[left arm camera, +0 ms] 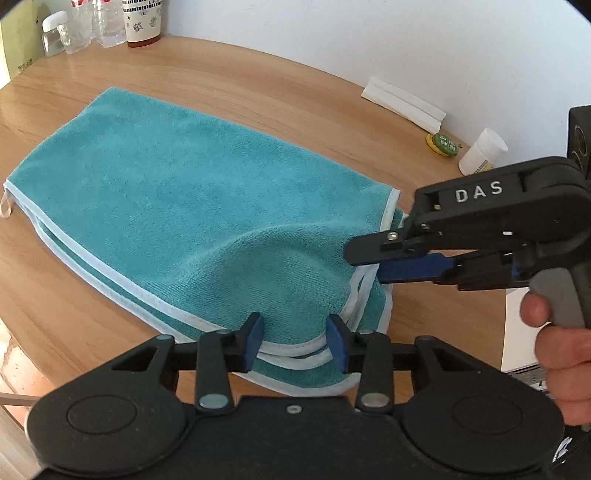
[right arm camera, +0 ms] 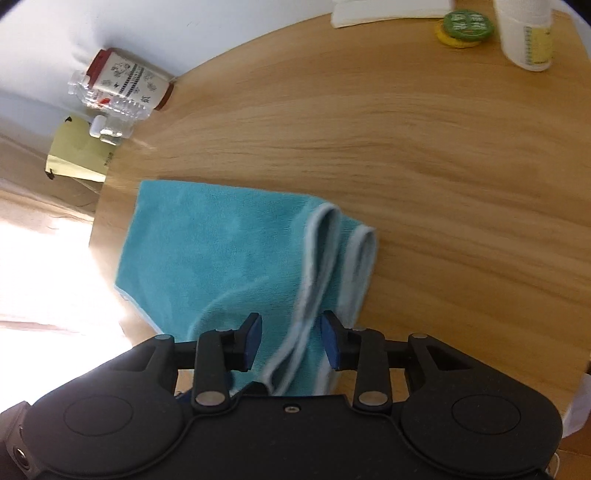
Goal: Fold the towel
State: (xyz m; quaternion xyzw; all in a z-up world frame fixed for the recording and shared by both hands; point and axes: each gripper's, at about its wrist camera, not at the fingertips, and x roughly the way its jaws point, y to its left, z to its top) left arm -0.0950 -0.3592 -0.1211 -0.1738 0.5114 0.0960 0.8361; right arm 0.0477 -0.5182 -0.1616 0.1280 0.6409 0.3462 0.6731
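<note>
The towel (left arm camera: 177,206) lies folded on the table (left arm camera: 295,92). Bottles (left arm camera: 92,26) stand behind it at the far left (against the wall), and a small jar (left arm camera: 482,151) stands far right beside a lid (left arm camera: 443,144).

Round wooden table (left arm camera: 258,85) against white wall (left arm camera: 369,33); strong daylight glare on floor (right arm camera: 44,266) beside table.

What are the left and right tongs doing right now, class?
Left tongs: open, straddling the teal towel's near edge, gripping nothing.
Right tongs: open over the towel's white-trimmed edges, gripping nothing.
</note>
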